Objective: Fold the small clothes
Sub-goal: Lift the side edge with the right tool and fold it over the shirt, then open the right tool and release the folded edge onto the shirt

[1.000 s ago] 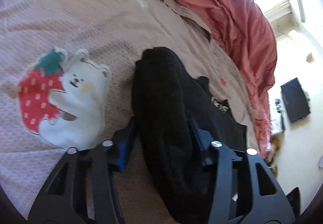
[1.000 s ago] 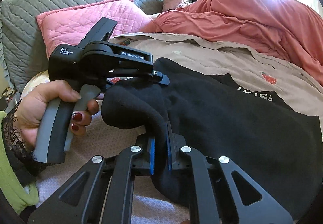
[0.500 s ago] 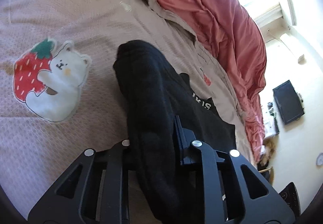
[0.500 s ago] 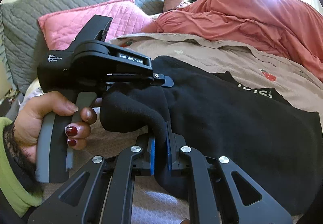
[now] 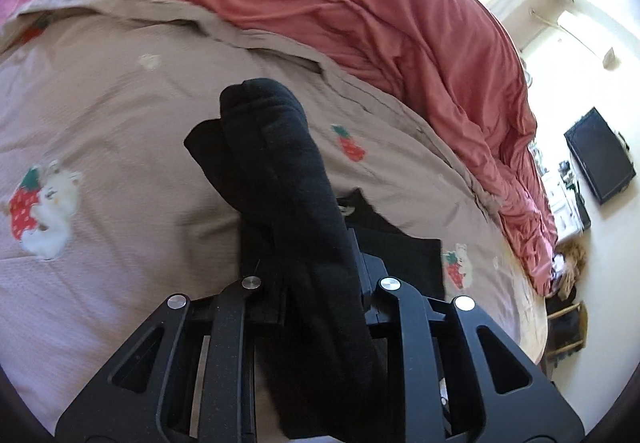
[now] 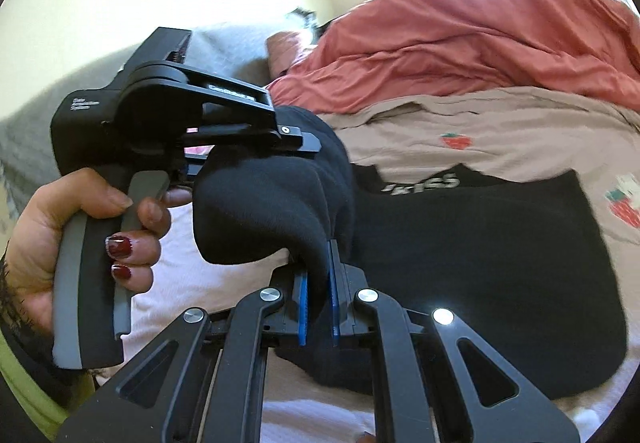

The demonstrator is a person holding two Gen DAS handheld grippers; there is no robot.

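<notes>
Gripping one black garment [image 6: 460,243], two grippers

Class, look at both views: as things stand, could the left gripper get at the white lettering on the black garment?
Probably not yet. The left gripper is shut on a bunched fold of the black garment, as is the right gripper. The lettering lies uncovered, but the left would have to let go first.

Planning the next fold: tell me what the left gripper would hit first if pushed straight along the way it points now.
The left gripper is already shut on the black garment, so that bunched fabric leads. Beyond it, the strawberry-print bedspread looks like the first surface in line, with the red duvet farther back; depth is uncertain.
</notes>
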